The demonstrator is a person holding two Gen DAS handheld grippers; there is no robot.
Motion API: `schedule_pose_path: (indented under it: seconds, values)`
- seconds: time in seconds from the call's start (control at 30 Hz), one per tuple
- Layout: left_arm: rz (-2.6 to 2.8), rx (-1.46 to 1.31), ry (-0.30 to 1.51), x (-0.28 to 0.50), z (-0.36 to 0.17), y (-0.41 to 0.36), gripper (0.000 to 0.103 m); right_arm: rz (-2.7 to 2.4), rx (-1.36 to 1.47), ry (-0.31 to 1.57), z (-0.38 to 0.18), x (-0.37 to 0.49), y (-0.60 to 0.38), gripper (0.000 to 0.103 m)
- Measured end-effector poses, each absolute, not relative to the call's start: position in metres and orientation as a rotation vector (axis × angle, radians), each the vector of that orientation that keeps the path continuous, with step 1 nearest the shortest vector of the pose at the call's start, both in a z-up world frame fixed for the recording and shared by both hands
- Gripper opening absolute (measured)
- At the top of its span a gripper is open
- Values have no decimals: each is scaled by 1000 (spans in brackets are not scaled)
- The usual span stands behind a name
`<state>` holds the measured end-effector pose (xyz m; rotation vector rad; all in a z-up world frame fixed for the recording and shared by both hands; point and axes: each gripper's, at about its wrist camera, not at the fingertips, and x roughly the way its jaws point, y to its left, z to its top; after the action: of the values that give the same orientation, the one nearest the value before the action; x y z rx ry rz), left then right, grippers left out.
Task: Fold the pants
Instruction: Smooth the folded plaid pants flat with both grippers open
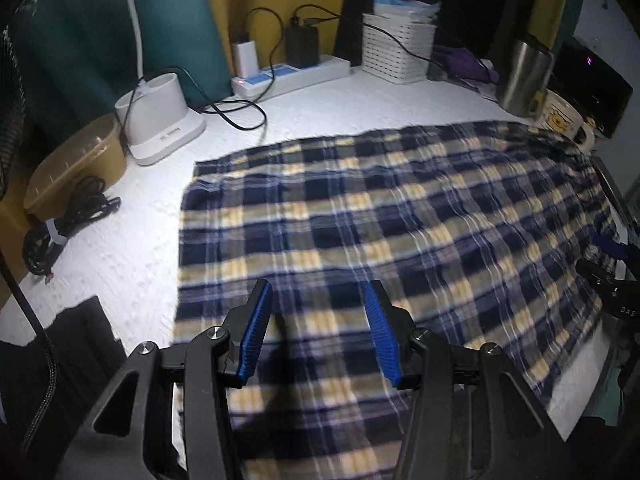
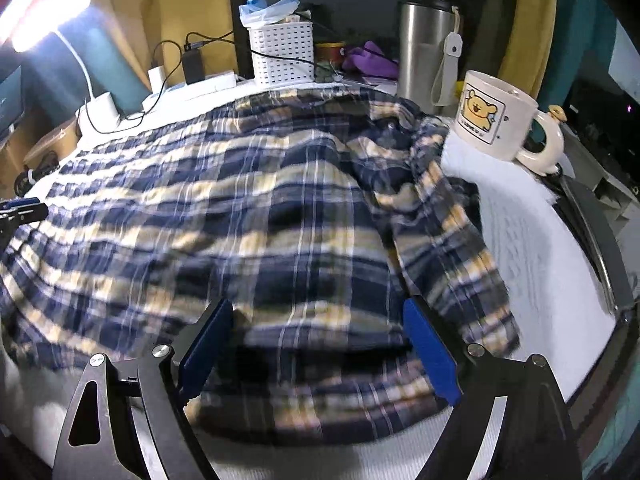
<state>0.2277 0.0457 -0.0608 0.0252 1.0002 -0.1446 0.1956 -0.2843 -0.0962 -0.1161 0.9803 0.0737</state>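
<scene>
The navy, yellow and white plaid pants (image 1: pixel 380 220) lie spread flat on the white table (image 1: pixel 120 256). In the right wrist view the pants (image 2: pixel 240 208) bunch into a rumpled fold near the mug. My left gripper (image 1: pixel 318 292) is open and empty, its blue pads just above the cloth near its front edge. My right gripper (image 2: pixel 318 312) is open wide and empty over the cloth's near edge. Its tip shows at the right edge of the left wrist view (image 1: pixel 612 248).
Along the back stand a lamp base (image 1: pixel 160 120), a power strip with chargers (image 1: pixel 292 74), a white basket (image 1: pixel 396 50), a steel tumbler (image 2: pixel 428 52) and a bear mug (image 2: pixel 496 120) beside the pants. A tan box (image 1: pixel 76 164) and coiled cable (image 1: pixel 68 220) sit left.
</scene>
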Motion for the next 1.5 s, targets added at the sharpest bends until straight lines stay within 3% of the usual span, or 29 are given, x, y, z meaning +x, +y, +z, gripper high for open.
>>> schedule_pose_path:
  seconds: [0.7,1.5]
  values:
    - [-131,16,983,181,-59,54,49,-4,24,948,-77,147,-319,88]
    - [-83,68,985,195,-54,38,49,133,291,924,-87,210,-346,92]
